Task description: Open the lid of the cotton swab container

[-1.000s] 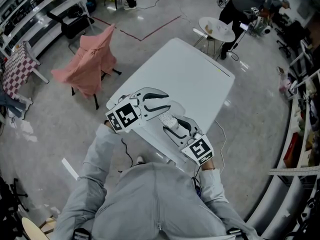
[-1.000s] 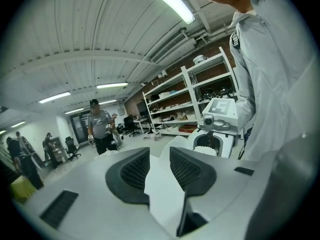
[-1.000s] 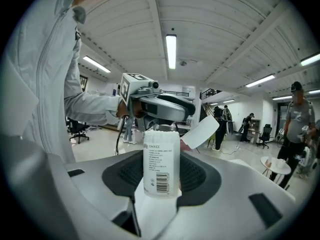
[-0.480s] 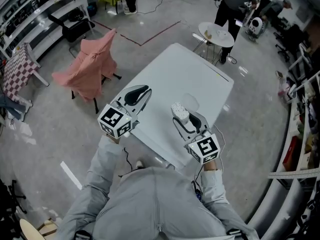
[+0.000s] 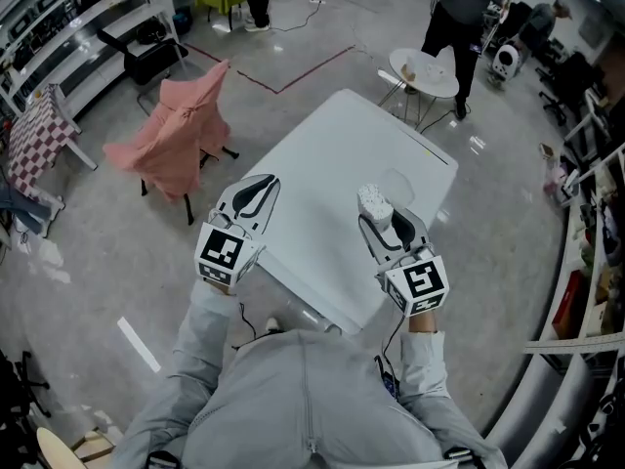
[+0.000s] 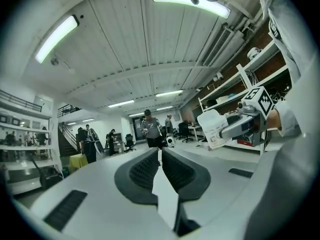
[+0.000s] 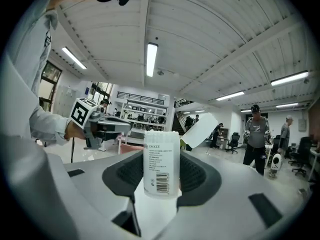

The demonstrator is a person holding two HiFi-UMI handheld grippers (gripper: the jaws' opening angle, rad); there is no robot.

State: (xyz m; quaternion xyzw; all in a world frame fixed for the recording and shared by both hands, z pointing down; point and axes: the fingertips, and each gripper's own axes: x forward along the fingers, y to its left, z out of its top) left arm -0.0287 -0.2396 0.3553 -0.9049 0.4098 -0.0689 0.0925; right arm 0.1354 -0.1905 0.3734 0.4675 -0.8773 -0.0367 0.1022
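One cotton swab container (image 7: 161,161), two grippers.
Right gripper (image 5: 383,213) clasps it, jaws partly hiding it; left gripper (image 6: 160,156), empty, has just been closing, nearly clenched.

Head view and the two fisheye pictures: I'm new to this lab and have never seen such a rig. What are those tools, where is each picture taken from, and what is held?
There is no robot here. A person holds a two-jaw gripper in each hand, and the marker cubes are part of the grippers. The head view comes from a camera on the person's head, looking down at a white table. I can make out nothing clearly lying on it. The other two pictures come from wide-angle cameras riding on each gripper, looking along its jaws. The right gripper grips a cotton swab container upright. Swab tips show at its top, so the lid seems already off. The left gripper holds nothing. Its jaws have just been closing and are nearly together.
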